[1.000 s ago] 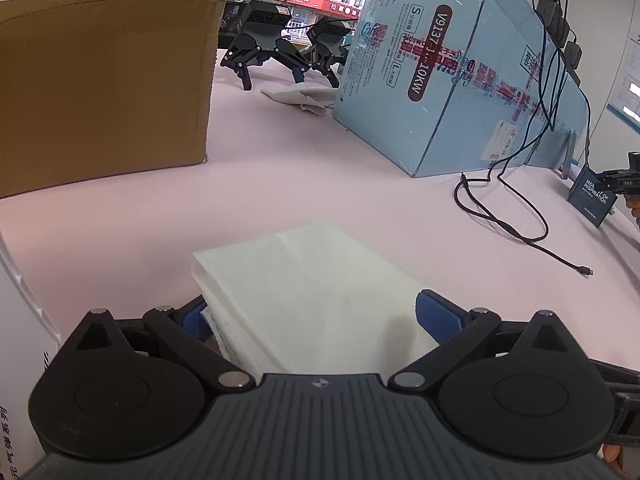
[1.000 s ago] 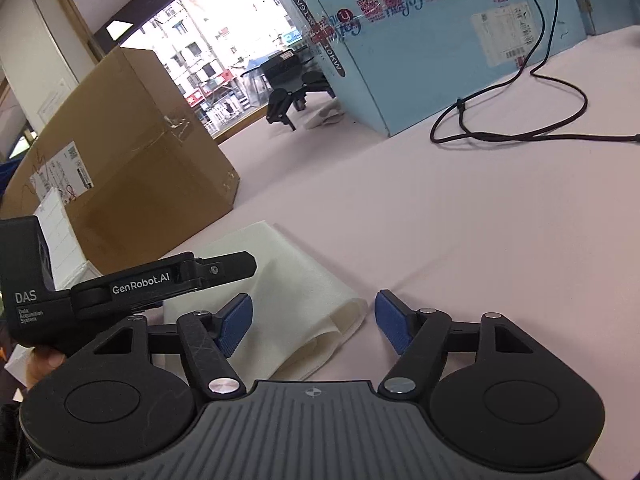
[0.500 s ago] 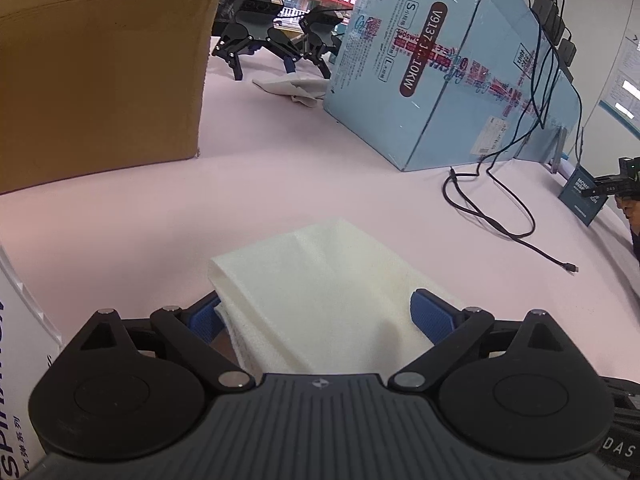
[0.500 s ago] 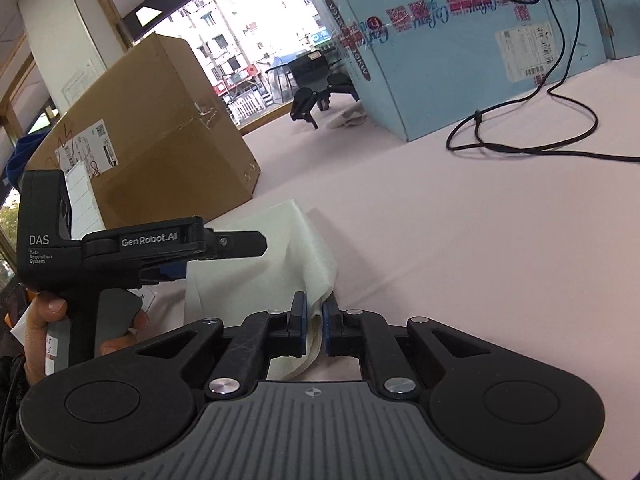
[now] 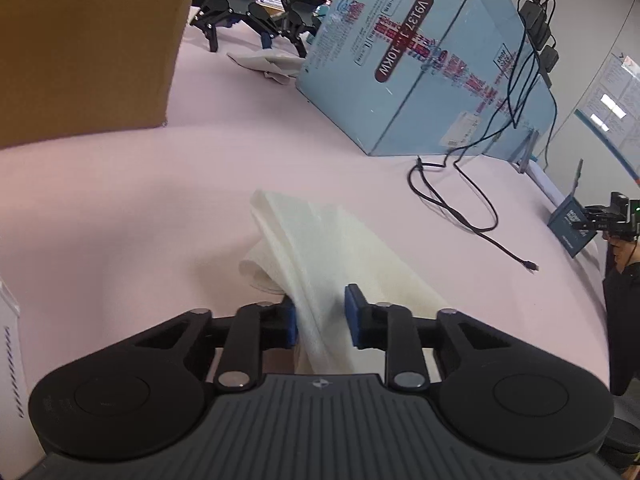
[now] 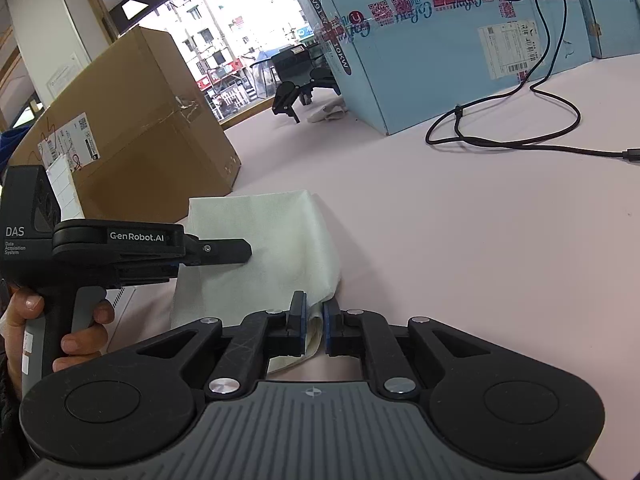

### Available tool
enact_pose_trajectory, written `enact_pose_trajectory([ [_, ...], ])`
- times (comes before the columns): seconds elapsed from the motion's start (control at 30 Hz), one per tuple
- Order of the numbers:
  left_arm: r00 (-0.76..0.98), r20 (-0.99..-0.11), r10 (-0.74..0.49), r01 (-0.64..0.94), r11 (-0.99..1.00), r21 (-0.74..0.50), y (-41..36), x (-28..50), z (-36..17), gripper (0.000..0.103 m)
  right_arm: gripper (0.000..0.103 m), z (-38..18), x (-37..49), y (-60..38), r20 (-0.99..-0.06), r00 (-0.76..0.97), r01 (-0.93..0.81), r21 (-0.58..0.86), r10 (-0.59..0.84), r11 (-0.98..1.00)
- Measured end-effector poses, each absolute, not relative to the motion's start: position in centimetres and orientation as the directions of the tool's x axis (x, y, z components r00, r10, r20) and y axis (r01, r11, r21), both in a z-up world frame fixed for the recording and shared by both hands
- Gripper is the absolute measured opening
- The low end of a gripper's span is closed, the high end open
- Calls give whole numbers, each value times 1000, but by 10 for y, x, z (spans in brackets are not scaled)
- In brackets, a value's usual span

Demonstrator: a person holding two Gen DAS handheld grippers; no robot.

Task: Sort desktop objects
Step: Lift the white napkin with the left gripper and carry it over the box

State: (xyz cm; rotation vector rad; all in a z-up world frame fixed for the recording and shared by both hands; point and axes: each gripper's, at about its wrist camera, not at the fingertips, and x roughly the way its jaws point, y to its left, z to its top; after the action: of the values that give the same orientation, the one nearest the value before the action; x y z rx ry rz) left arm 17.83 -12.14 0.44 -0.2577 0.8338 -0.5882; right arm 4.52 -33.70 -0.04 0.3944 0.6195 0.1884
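A white folded cloth [image 5: 340, 240] [image 6: 272, 232] lies on the pink table [image 5: 160, 184], with its near edge raised and bunched. My left gripper [image 5: 322, 318] has its blue pads [image 5: 354, 316] drawn in on a ridge of the cloth, so it is shut on it. In the right wrist view the left gripper [image 6: 244, 251] reaches over the cloth from the left, held by a hand [image 6: 80, 332]. My right gripper [image 6: 315, 320] is shut on the cloth's near right corner.
A brown cardboard box [image 5: 80, 40] [image 6: 140, 132] stands at the left and a large blue box [image 5: 420, 80] [image 6: 440, 40] at the back right. A black cable [image 5: 460, 208] [image 6: 500, 136] loops over the table. Black legged robots [image 5: 240, 12] and a crumpled cloth [image 5: 268, 64] sit far back.
The right gripper shut on the cloth's corner first. Then the left gripper's pads closed from wide open onto the cloth, which is now bunched and lifted at its near edge.
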Motion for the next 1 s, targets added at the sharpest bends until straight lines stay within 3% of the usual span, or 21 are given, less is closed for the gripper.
enact_pose_trajectory([
  [0.2, 558, -604, -569, 370, 822, -433, -121, 174, 4, 12, 9, 0, 45, -337, -524, 801, -57, 415, 290, 908],
  [0.37, 628, -566, -535, 425, 844, -326, -132, 157, 13, 7, 9, 3, 42, -337, -497, 821, -61, 414, 281, 908],
  [0.73, 782, -397, -481, 485, 869, -98, -152, 101, 44, 7, 8, 20, 25, -346, -337, 926, -26, 391, 169, 920],
  [1.0, 833, -308, -460, 453, 886, -100, -134, 54, 75, 7, 8, 32, 8, -338, -172, 972, -90, 365, 162, 927],
])
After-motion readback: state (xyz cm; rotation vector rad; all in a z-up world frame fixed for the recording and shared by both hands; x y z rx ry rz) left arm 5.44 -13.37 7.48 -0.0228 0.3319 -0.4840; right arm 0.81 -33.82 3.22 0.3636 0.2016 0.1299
